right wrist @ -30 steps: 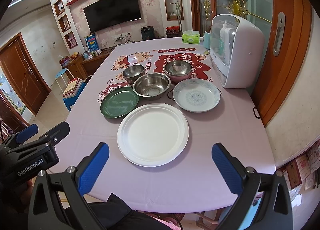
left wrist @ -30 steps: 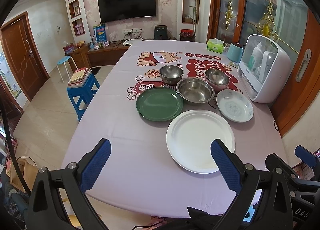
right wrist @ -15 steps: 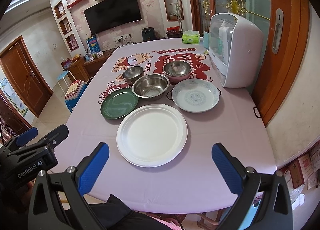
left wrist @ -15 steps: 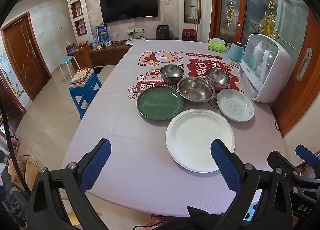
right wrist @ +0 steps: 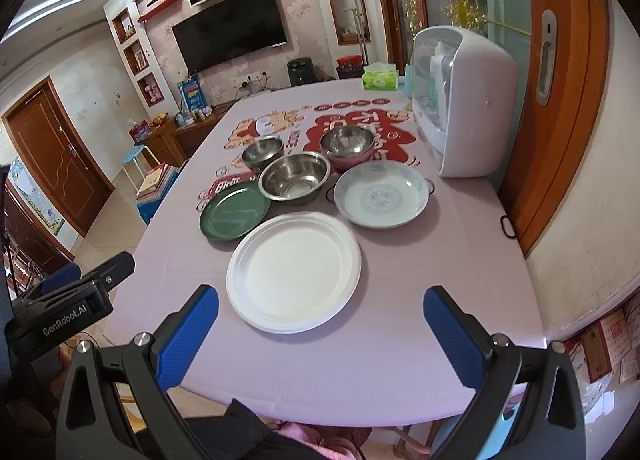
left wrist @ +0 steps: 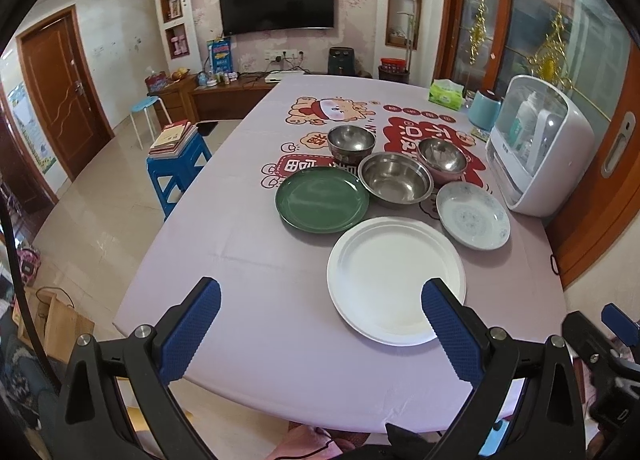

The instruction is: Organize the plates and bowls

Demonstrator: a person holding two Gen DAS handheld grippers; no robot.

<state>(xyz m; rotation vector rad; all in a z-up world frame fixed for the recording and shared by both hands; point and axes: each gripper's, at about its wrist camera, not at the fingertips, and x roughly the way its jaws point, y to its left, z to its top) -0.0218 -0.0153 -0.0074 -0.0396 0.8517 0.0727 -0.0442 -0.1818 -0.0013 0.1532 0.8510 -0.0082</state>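
Both my left hand-held gripper (left wrist: 320, 324) and right hand-held gripper (right wrist: 320, 324) hang released, holding nothing, near the large round white plate (right wrist: 294, 270); behind that plate sit three empty steel bowls (right wrist: 295, 180).

I hold my left tool (left wrist: 320, 320) level and forward, its two blue-padded fingers (left wrist: 191, 330) spread wide with nothing between them. My right tool (right wrist: 322, 324) sits the same way, fingers (right wrist: 454, 334) far apart and gripping nothing. Both hover low near the close edge of the tabletop (right wrist: 400, 340), side by side and apart from each other. From the right wrist view I see the left tool's black body at lower left; from the left wrist view, the right tool's body shows at lower right
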